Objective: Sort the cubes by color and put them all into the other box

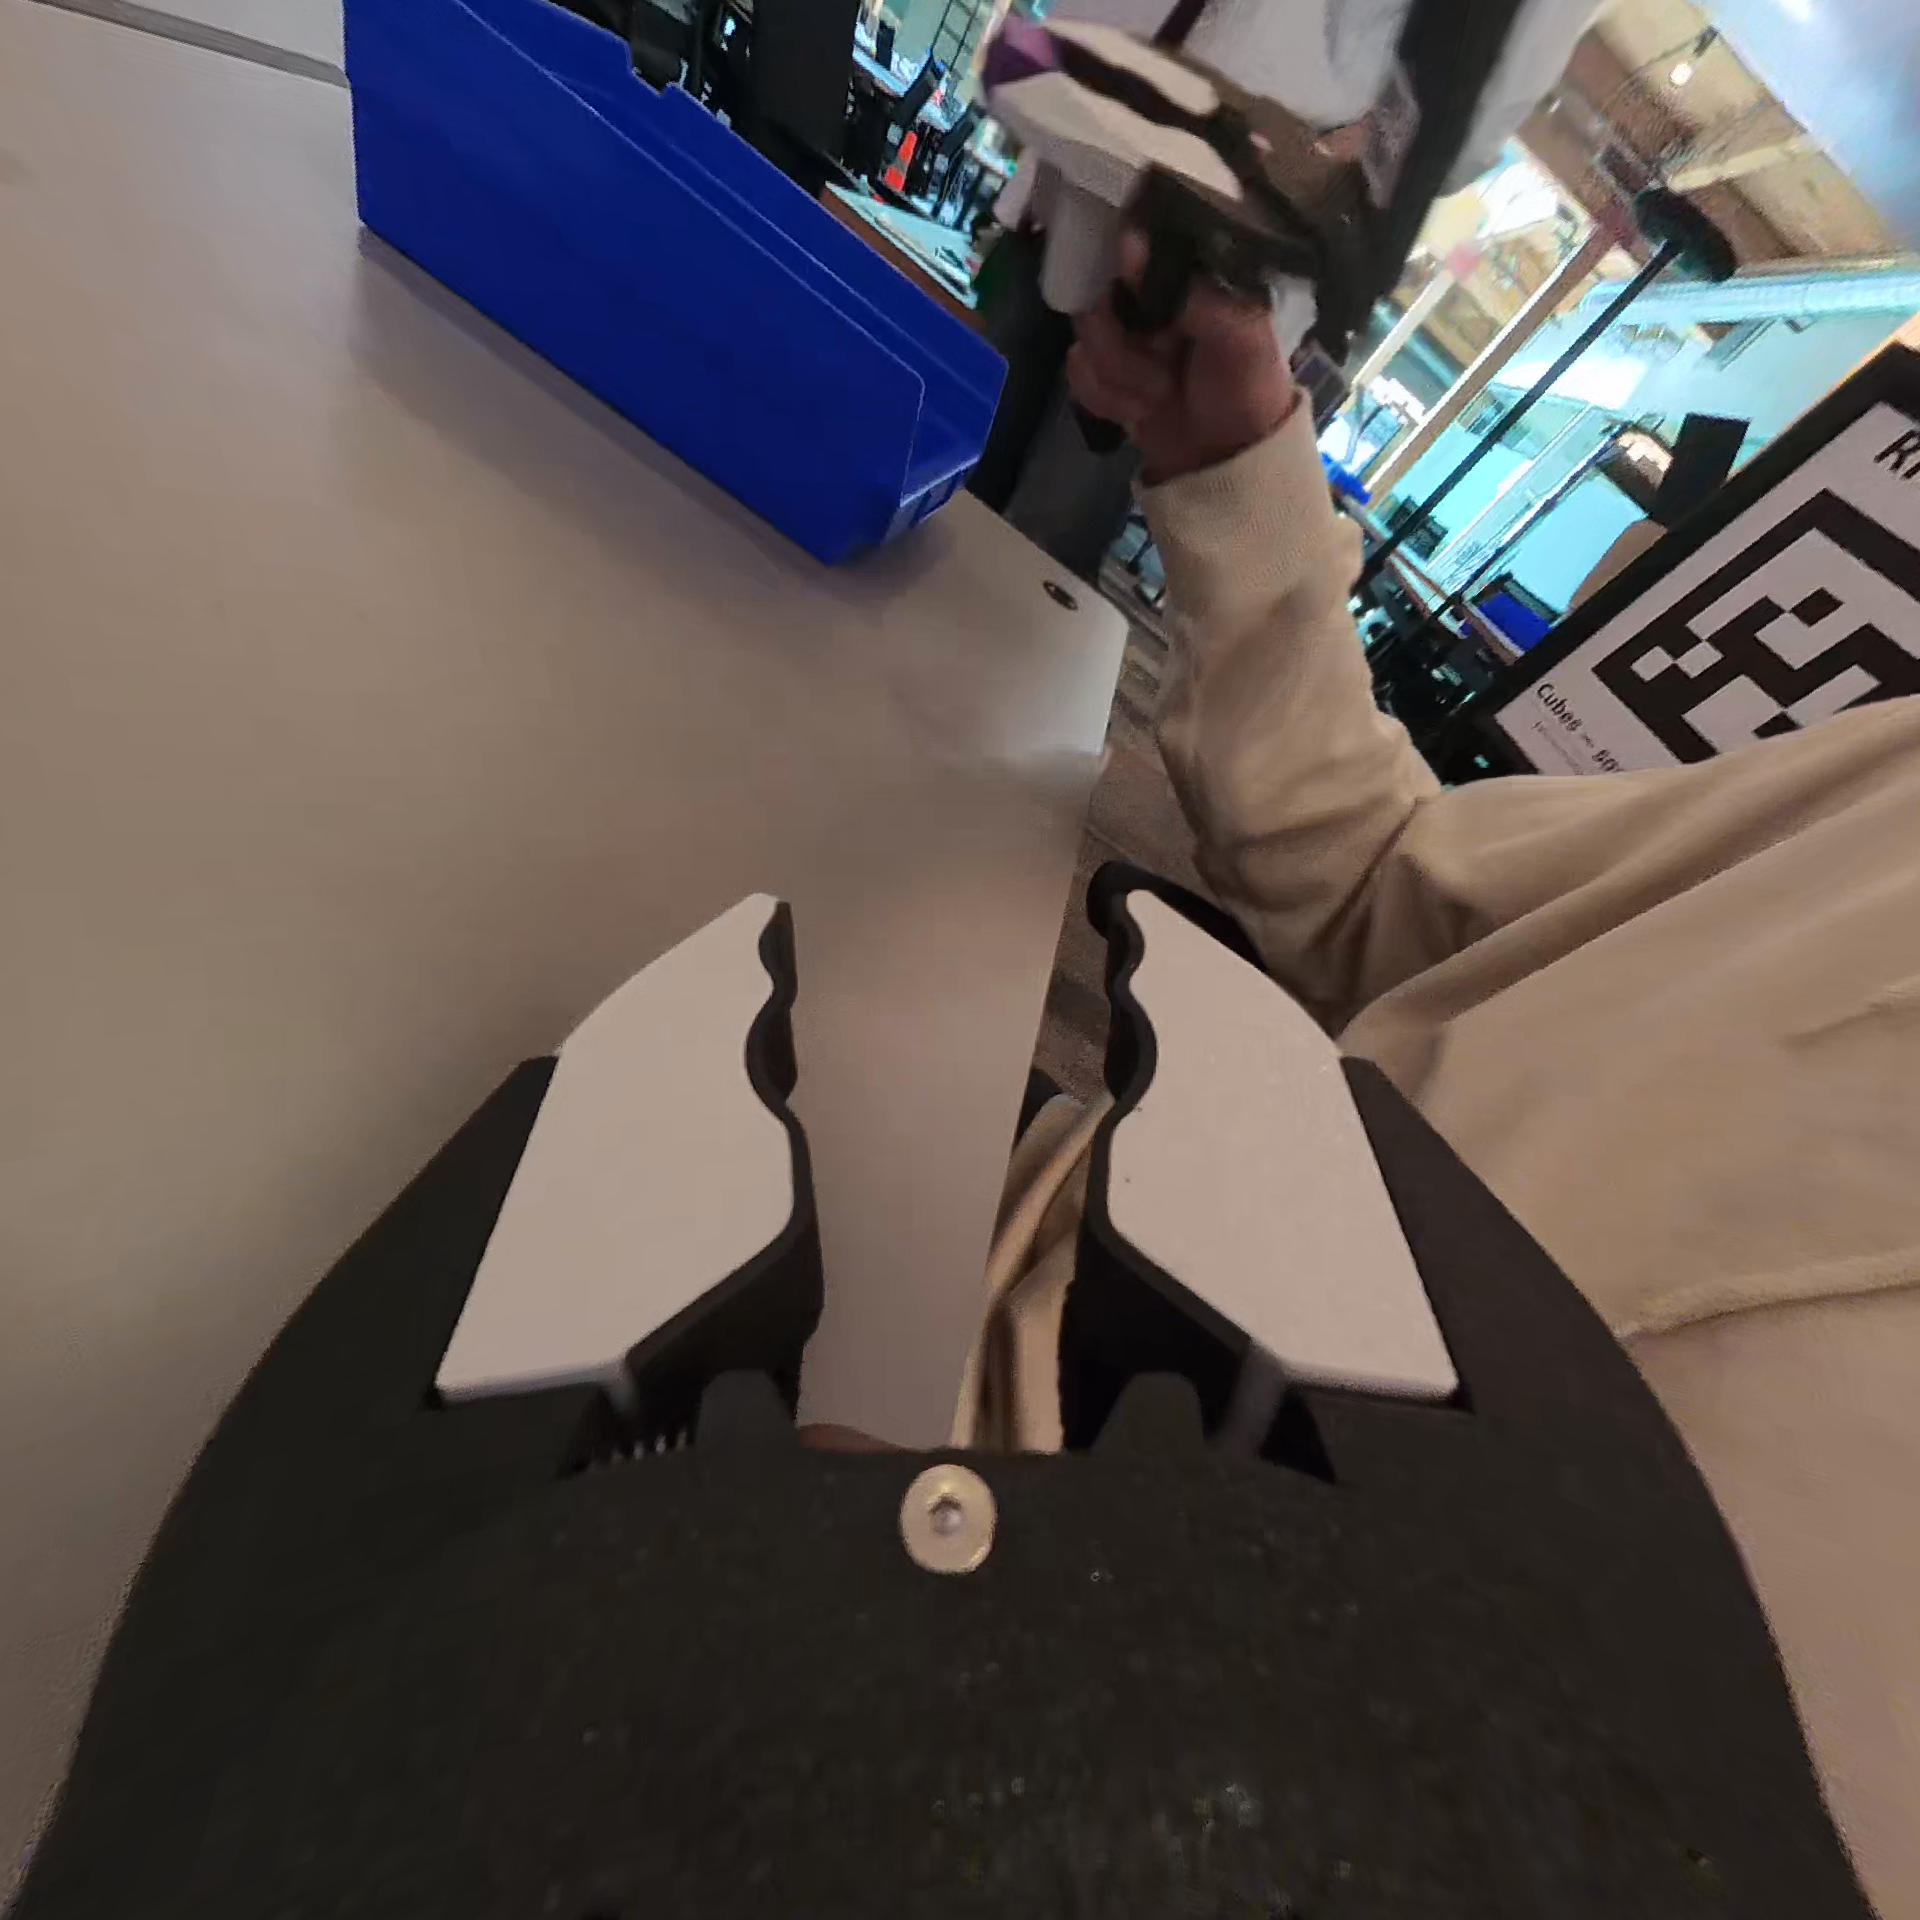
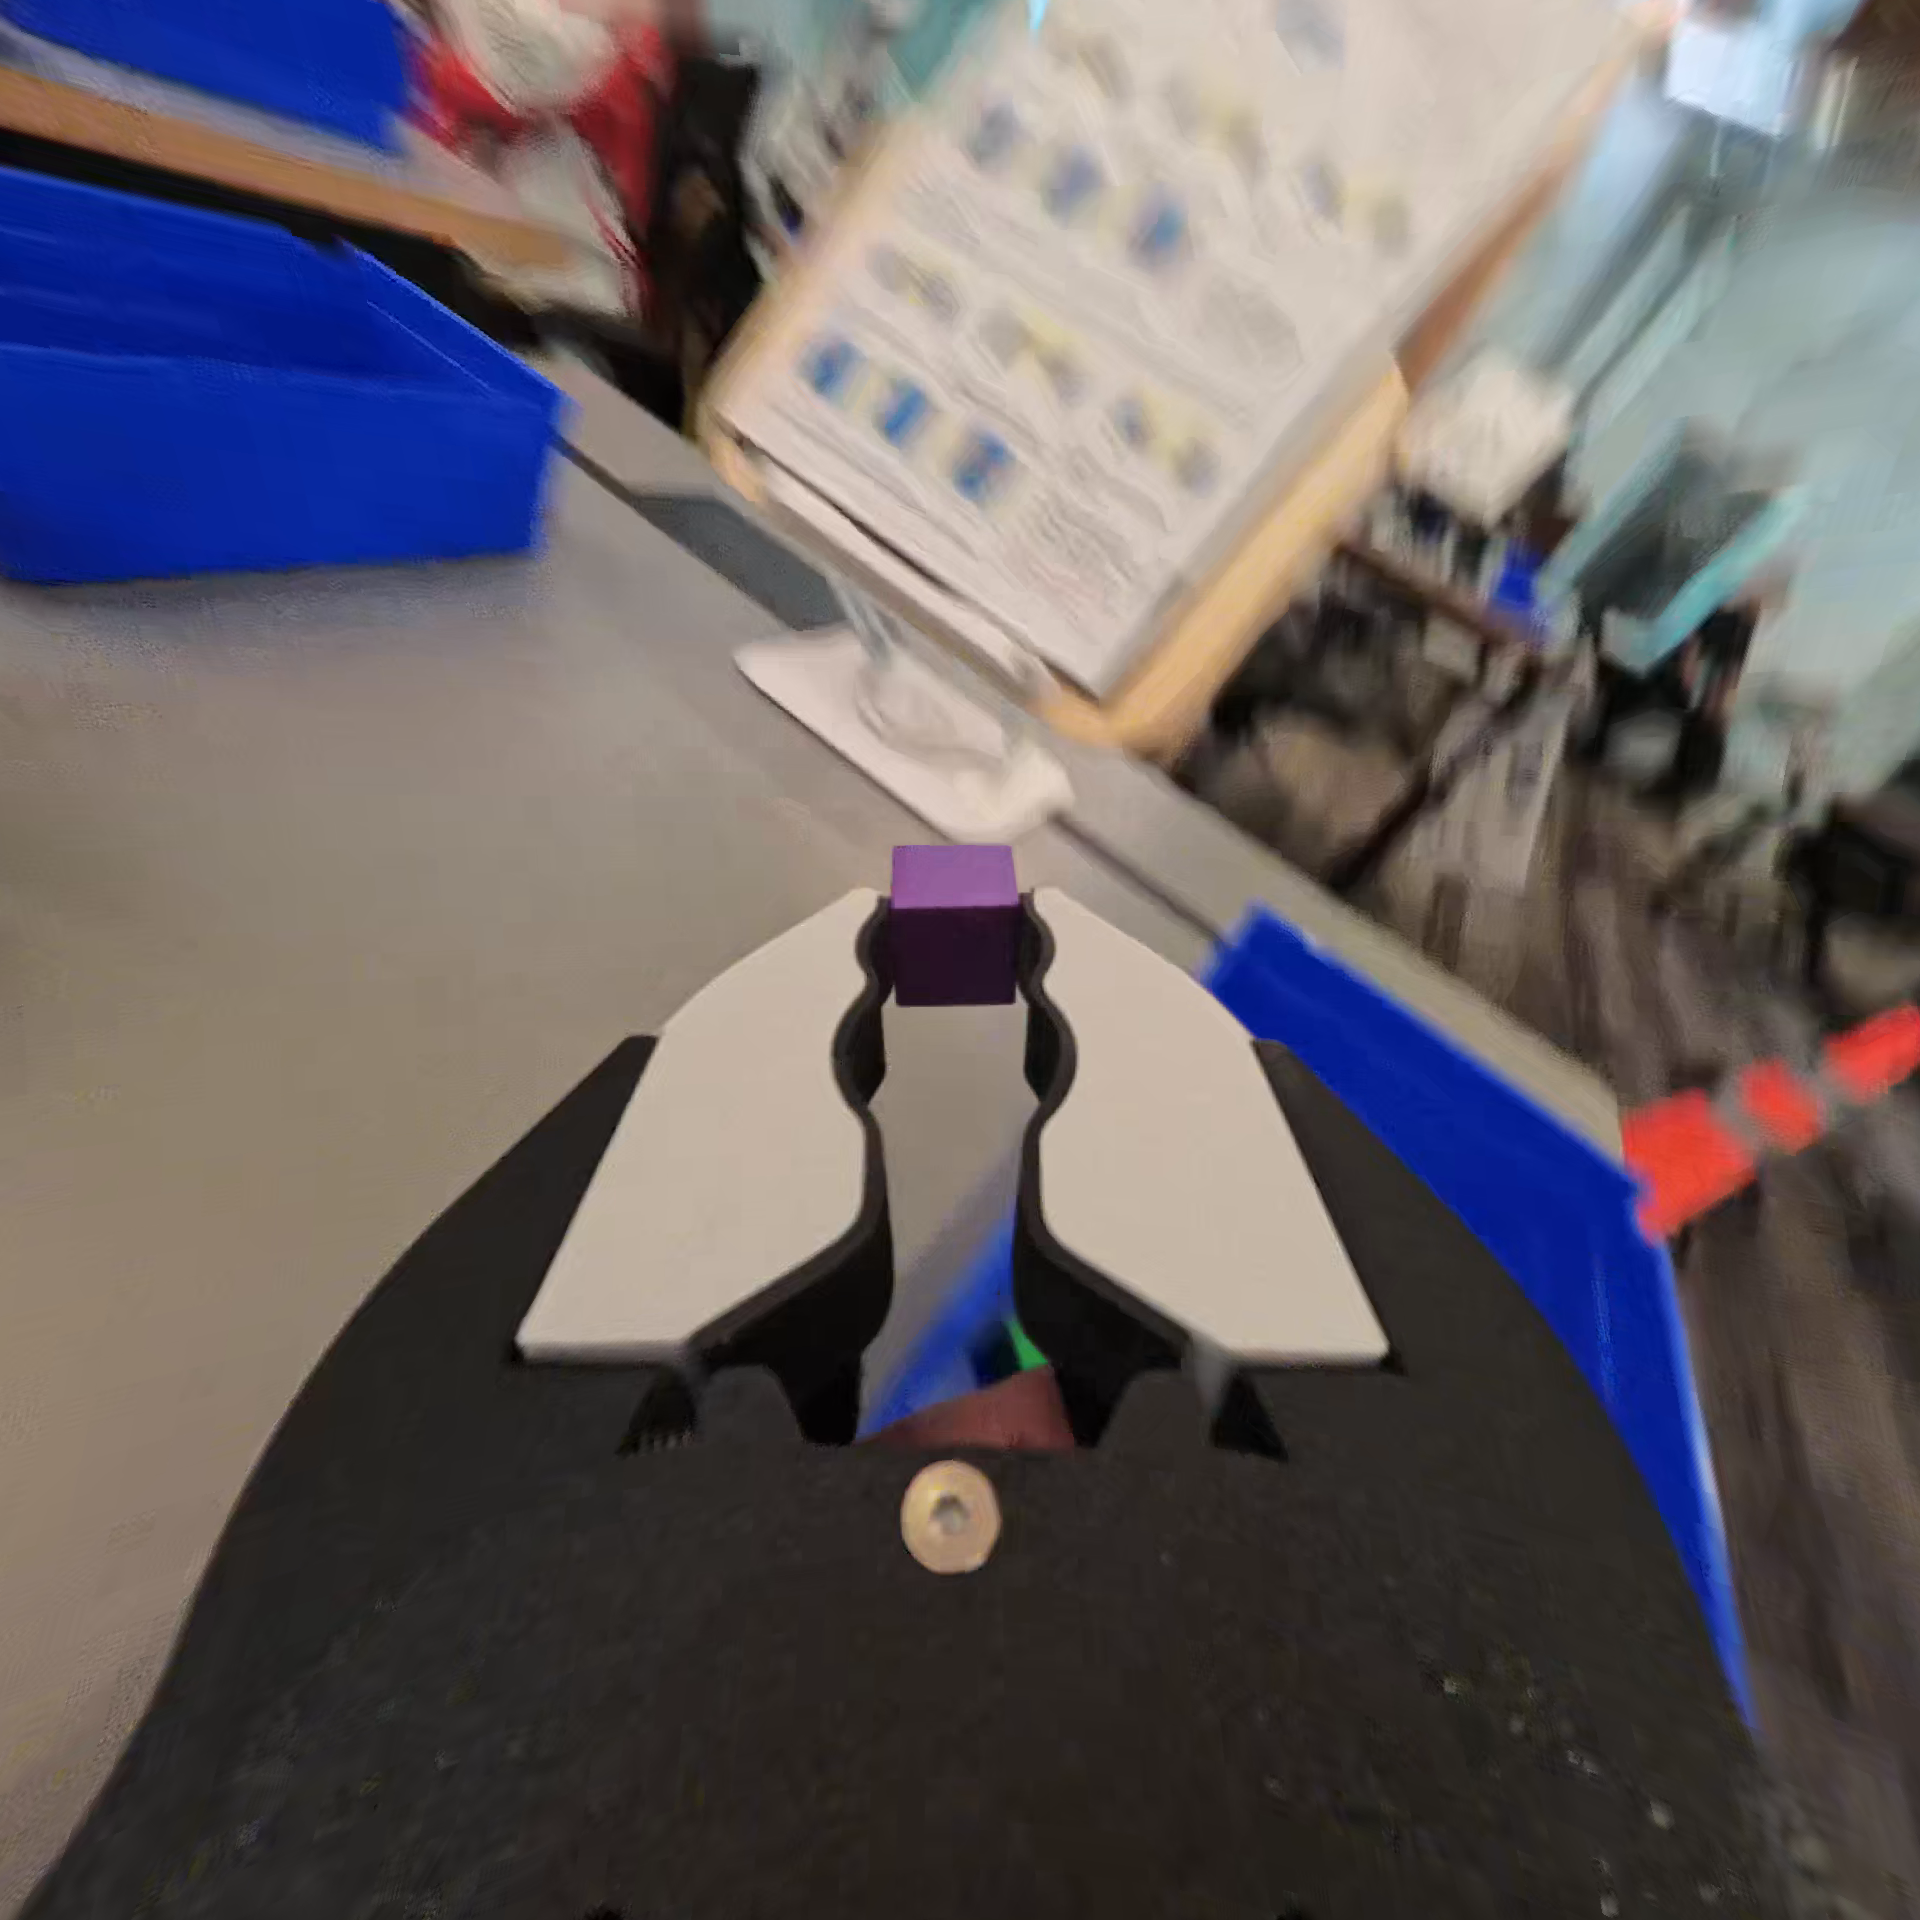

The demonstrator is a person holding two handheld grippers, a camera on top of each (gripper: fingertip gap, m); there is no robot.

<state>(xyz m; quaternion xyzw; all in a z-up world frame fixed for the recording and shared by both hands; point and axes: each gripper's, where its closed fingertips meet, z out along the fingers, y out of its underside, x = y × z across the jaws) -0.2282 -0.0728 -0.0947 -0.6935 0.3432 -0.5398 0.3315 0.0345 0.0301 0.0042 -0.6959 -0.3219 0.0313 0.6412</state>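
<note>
A: Where is the purple cube [image 2: 953,923] held?

B: It is clamped at the very tips of the right tongs [image 2: 954,940], above the grey worktop [image 2: 312,831]. A blue box [image 2: 260,447] is seen farther off to the left, and the wall of another blue box [image 2: 1455,1122] is seen close by at the lower right. Which box is meant as the other one cannot be told.

A: How can the cube be expected to handle?

B: It is judged to be light and stiff, with smooth flat faces. Two opposite faces are gripped, which suits it; since only the tips are engaged, a slip or a twist is thought possible if the grip is eased.

A: And the left tongs [image 1: 940,935]?

B: They are held apart with nothing between them, low over the worktop edge. The right hand [image 1: 1184,374] on its handle is seen beyond them, raised beside a blue box [image 1: 644,270].

A: What is hard to make out?

B: The right view is smeared by blur. The box interiors are hidden, so no sorted cubes can be counted. A green scrap and a dark red patch are glimpsed between the tong bases, but cannot be identified. A stand with a printed sheet [image 2: 1060,416] is blurred.
</note>
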